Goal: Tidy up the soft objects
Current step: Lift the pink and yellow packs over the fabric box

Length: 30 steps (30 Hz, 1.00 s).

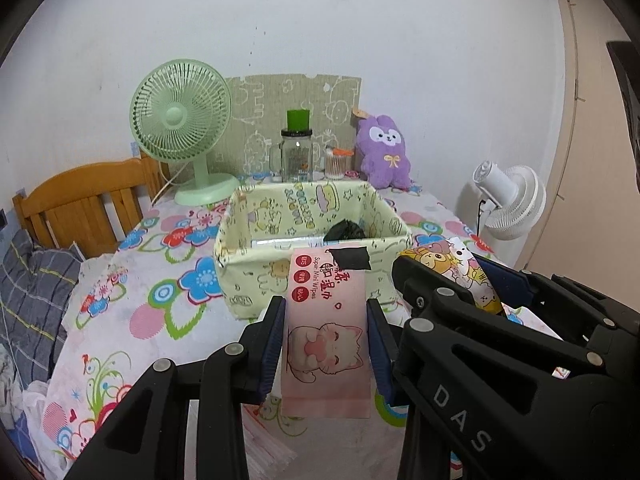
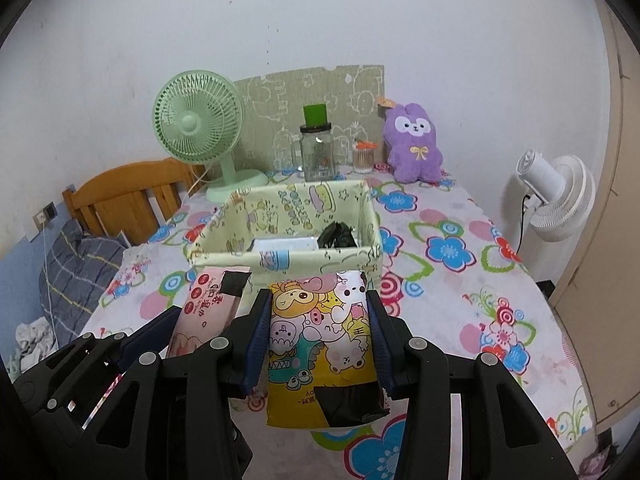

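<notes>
Two packs: one per claw, both lifted side by side just short of the bin (image 1: 312, 236).
Left claw (image 1: 326, 344): pinched on pink wipes (image 1: 326, 320) by the long edges; far end reaches the bin's near wall at 12 o'clock.
Right claw (image 2: 320, 340): clamped on cartoon pack (image 2: 320, 344) the same way, at 3 o'clock of the wipes.
Why: edge grip keeps soft packs flat, likely for dropping in.
Pose: both level, pointing at the bin, near each other.
Bin: holds a black bundle (image 2: 336, 236) and a white item.
Tabletop (image 2: 440, 280): floral cloth; fan (image 1: 180, 120), jar (image 1: 297, 156), plush (image 1: 384, 152) at the far edge.
</notes>
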{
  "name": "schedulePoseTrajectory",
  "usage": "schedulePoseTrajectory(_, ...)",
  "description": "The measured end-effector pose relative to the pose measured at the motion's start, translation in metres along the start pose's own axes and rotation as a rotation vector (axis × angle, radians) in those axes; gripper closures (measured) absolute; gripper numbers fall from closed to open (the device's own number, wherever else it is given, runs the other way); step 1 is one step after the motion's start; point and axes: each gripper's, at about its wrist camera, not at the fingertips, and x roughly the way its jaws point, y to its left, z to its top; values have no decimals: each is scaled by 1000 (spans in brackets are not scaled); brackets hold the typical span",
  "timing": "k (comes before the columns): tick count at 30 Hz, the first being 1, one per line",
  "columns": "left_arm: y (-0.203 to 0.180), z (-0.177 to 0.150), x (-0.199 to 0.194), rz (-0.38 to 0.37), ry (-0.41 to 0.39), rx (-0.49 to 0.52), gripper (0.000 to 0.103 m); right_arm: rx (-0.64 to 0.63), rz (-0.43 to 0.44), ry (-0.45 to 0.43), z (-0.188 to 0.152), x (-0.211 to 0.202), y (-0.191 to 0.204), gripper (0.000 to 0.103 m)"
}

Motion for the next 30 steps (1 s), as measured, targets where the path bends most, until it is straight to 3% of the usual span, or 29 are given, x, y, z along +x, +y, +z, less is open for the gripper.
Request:
schedulePoseTrajectory(16, 0, 30, -19, 8, -71, 1, 63, -16, 4, -63, 31, -19, 5, 54)
schedulePoseTrajectory(30, 4, 47, -14, 8, -86, -6, 63, -11, 1, -81, 52, -12, 8, 54)
